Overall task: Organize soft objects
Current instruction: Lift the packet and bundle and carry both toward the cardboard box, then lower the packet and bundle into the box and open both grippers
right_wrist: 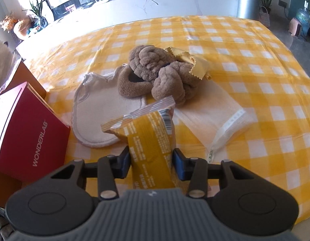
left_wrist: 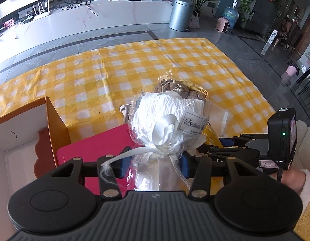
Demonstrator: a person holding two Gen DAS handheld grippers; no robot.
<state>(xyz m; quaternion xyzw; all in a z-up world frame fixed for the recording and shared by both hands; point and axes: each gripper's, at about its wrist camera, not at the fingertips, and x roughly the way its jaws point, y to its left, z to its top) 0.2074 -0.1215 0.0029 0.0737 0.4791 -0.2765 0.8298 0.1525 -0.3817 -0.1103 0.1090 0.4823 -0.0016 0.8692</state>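
Wrapped in crinkled white paper and clear film, with a white ribbon and a script label, the bouquet (left_wrist: pixel 165 124) sits at the centre of the left view, its brown plush heads and dried sprigs at the top. Its long axis runs up the frame, the heads pointing away from the camera and the stem toward it. The left tongs (left_wrist: pixel 153 163) are clenched on the stem just below the ribbon.

At the lower centre of the right view, the right tongs (right_wrist: pixel 151 163) grasp a yellow packet (right_wrist: pixel 149 140), upright, its crimped end uppermost. Beyond it on the checked tabletop (right_wrist: pixel 255 64) lie a brown plush heap (right_wrist: pixel 161 74), a white pouch (right_wrist: pixel 96 110) and a mask (right_wrist: pixel 215 116). A red box (right_wrist: pixel 28 130) stands at lower left.
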